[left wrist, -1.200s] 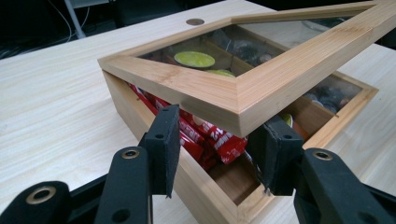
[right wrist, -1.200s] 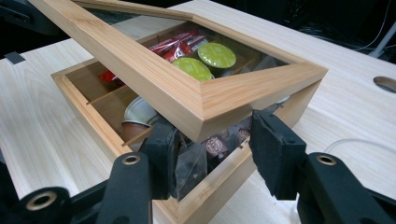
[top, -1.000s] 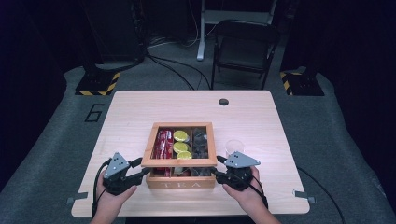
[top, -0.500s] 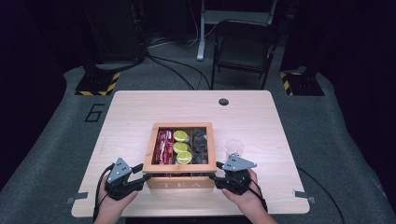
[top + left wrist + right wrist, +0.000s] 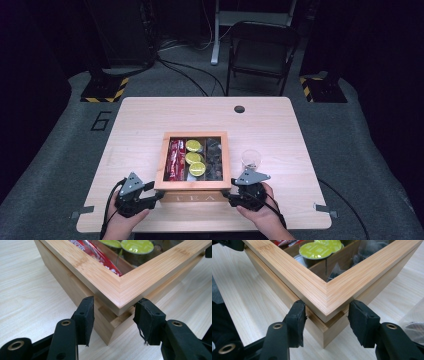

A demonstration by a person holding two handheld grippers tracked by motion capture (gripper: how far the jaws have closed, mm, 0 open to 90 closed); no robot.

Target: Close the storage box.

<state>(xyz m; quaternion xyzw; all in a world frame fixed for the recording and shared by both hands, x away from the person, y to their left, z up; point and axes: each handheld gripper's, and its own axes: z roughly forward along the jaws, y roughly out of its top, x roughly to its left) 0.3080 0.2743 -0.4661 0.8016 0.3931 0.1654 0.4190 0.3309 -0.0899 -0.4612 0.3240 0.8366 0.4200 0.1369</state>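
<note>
A wooden tea box (image 5: pixel 192 196) sits near the front edge of the table (image 5: pixel 150 120), about midway between its left and right edges, with the word TEA on its front wall. Its lid (image 5: pixel 196 185), a bamboo frame around a clear pane, lies on the box but sits a little raised at both front corners, where a thin gap shows under the frame in the two gripper views. Through the pane, red packets (image 5: pixel 175 159) fill the left compartment, three green-topped capsules (image 5: pixel 194 158) the middle one and dark tea bags (image 5: pixel 216 159) the right one.

The left gripper (image 5: pixel 155 196) is at the box's front left corner. In the left gripper view its jaws are spread wide, one on each side of that corner (image 5: pixel 119 305), at the level of the seam between lid and box; the pads (image 5: pixel 86 315) stand just beside the wood, and contact cannot be made out. The right gripper (image 5: pixel 231 197) is at the front right corner, and in the right gripper view its jaws are likewise spread, bracketing that corner (image 5: pixel 327 307) at the seam without clearly touching it.

A clear drinking glass (image 5: pixel 251 160) stands upright on the table just right of the box, near the right gripper. A round cable hole (image 5: pixel 239 109) lies near the table's far edge.
</note>
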